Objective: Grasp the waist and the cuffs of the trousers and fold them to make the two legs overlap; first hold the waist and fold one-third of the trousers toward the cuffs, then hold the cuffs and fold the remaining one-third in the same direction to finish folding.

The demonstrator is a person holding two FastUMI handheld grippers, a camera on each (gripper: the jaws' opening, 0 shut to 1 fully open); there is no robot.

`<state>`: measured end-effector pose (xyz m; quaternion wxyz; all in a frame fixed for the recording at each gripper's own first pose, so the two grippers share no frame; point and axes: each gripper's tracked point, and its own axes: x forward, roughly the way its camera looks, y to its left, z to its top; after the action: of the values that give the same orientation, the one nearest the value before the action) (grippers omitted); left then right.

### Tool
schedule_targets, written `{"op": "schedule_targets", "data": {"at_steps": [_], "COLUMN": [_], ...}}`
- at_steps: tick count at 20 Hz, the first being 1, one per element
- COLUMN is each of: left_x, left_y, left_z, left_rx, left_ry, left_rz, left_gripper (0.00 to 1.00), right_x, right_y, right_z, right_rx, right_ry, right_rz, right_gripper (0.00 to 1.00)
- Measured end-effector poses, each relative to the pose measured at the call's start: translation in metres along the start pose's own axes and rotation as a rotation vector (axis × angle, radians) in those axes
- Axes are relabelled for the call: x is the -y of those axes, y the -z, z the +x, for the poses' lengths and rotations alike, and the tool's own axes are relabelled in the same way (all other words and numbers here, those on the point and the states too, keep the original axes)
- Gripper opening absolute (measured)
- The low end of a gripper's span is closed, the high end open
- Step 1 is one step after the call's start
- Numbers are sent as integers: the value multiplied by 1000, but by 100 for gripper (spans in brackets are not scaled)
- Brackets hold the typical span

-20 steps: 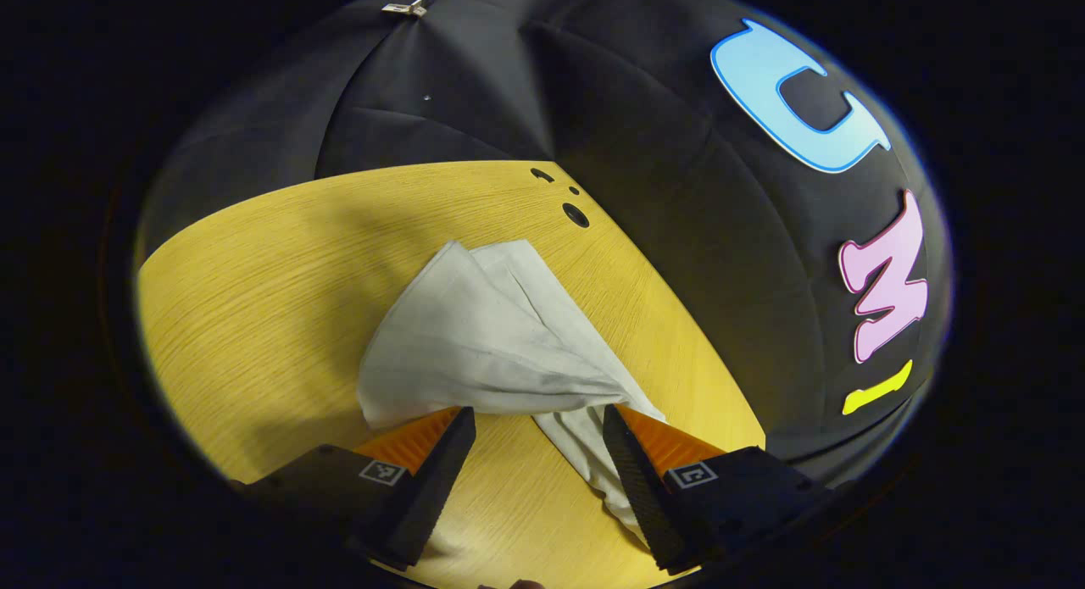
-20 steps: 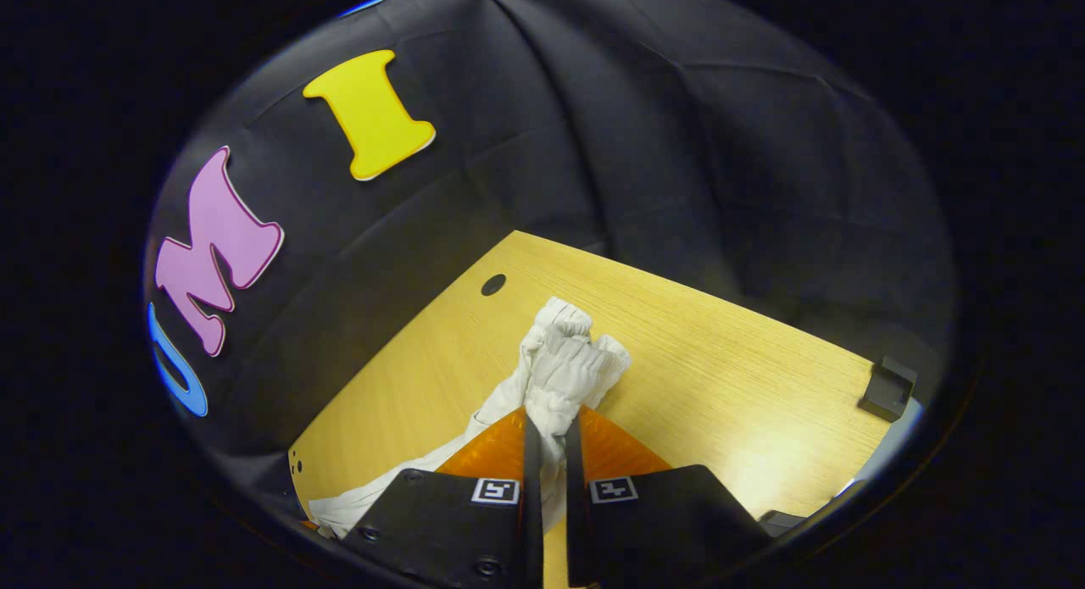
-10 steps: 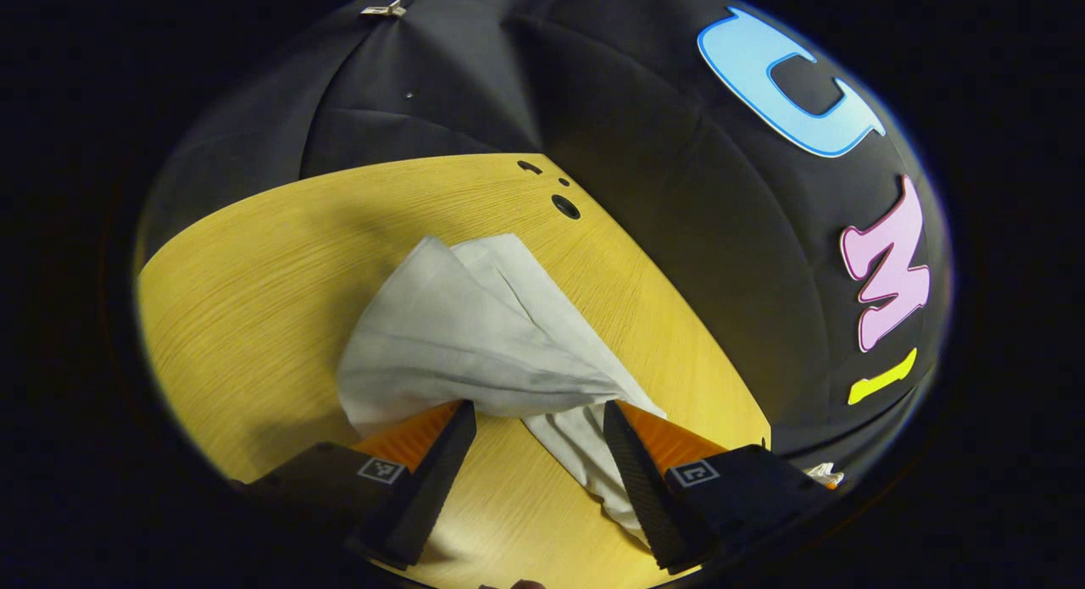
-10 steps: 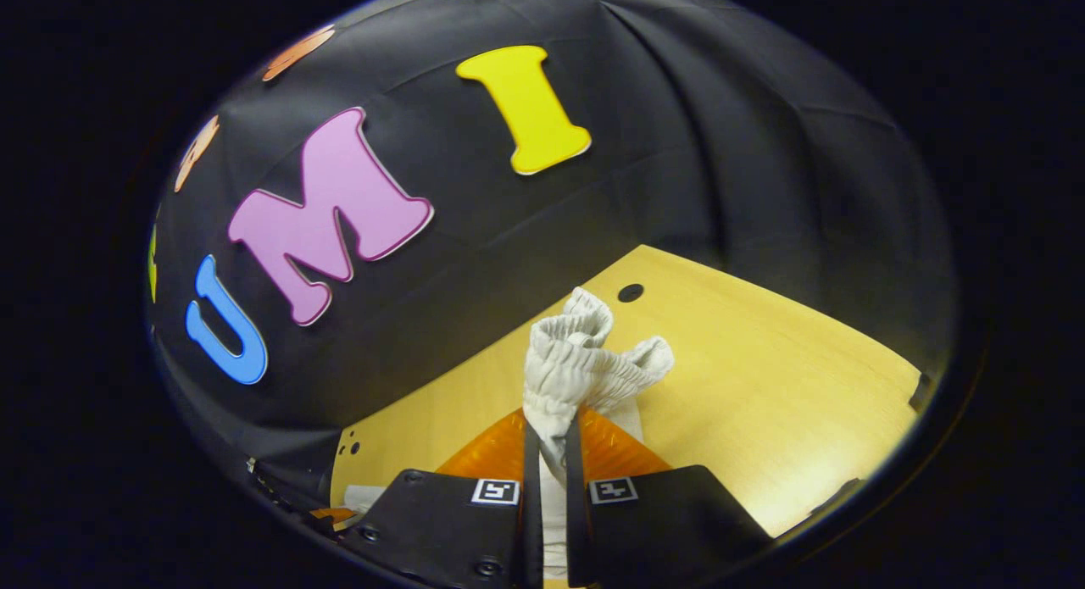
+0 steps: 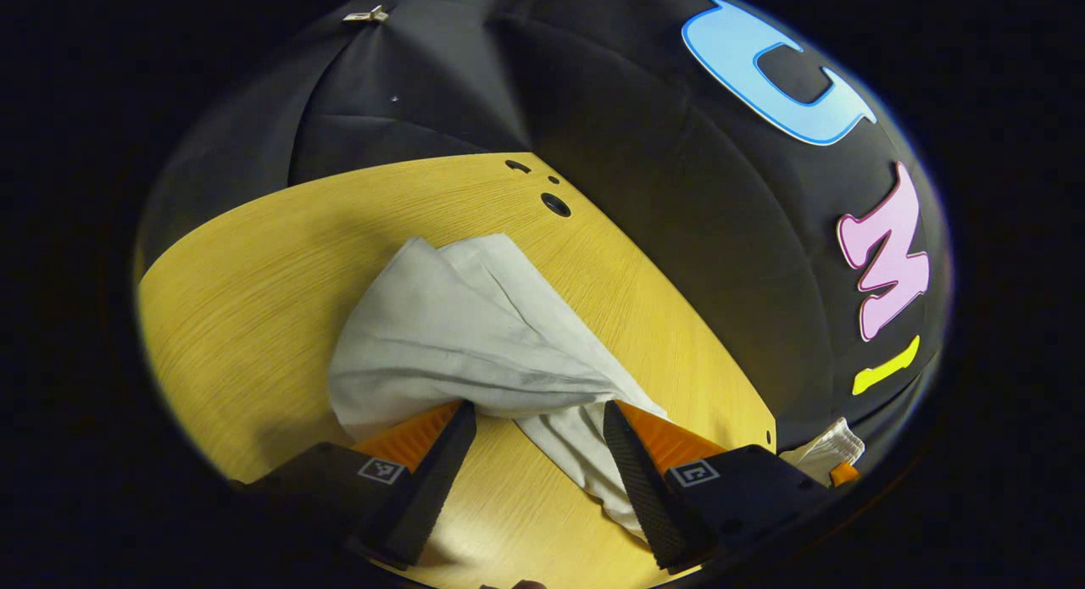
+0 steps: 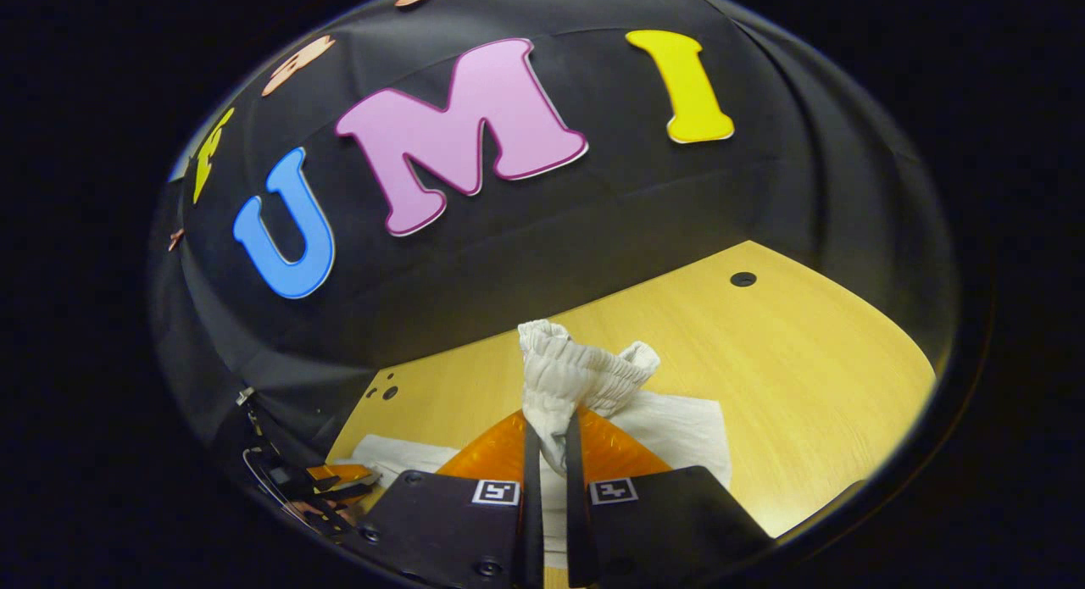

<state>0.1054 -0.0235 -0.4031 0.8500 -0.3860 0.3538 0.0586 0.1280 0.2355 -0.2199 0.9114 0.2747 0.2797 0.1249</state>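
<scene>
Left gripper view: left gripper (image 5: 539,419) over wooden table (image 5: 254,284), jaws spread, pinching nothing; trousers (image 5: 458,335) lie just beyond fingertips, pale thin cloth, soft creases, cuff end fanned toward far table edge. Right gripper (image 5: 835,470) at right edge, carrying bunched cloth.

Right gripper view: right gripper (image 6: 547,453) jaws pressed together on waist (image 6: 576,373), ribbed elastic gathered in ruffled knot, lifted above table; rest of trousers trails flat below. Judgement: leg-overlap fold apparently under way; both thirds folds left.
</scene>
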Motion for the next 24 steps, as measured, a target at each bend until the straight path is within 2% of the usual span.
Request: {"op": "schedule_targets", "data": {"at_steps": [9, 13, 14, 16, 17, 18, 21, 22, 23, 24], "left_x": [3, 4, 4, 8, 9, 9, 9, 8, 8, 8], "left_y": [-1, 0, -1, 1, 0, 0, 3, 3, 3, 3], "left_z": [7, 7, 7, 9, 8, 8, 10, 9, 9, 9], "left_rx": [-7, -10, -11, -12, -10, -10, -14, -16, -18, -16], "left_ry": [-1, -19, -24, -26, -26, -29, -44, -51, -57, -64], "left_rz": [5, 10, 2, -28, -36, -38, -20, -13, -5, -1], "left_gripper": [97, 98, 98, 97, 98, 94, 98, 97, 97, 96], "right_x": [-33, -32, -33, -33, -33, -38, -59, -63, -68, -72], "right_y": [93, 141, 151, 170, 176, 182, 188, 188, 184, 181], "right_z": [13, 15, 16, 14, 14, 15, 15, 14, 11, 5], "right_rx": [-158, -253, -281, -330, -346, -363, -393, -387, -385, -378], "right_ry": [-58, -75, -80, -90, -91, -107, -163, -177, -196, -222], "right_rz": [-143, -206, -214, -215, -215, -201, -134, -119, -106, -96], "right_gripper": [15, 15, 16, 23, 17, 22, 62, 67, 84, 84]}}
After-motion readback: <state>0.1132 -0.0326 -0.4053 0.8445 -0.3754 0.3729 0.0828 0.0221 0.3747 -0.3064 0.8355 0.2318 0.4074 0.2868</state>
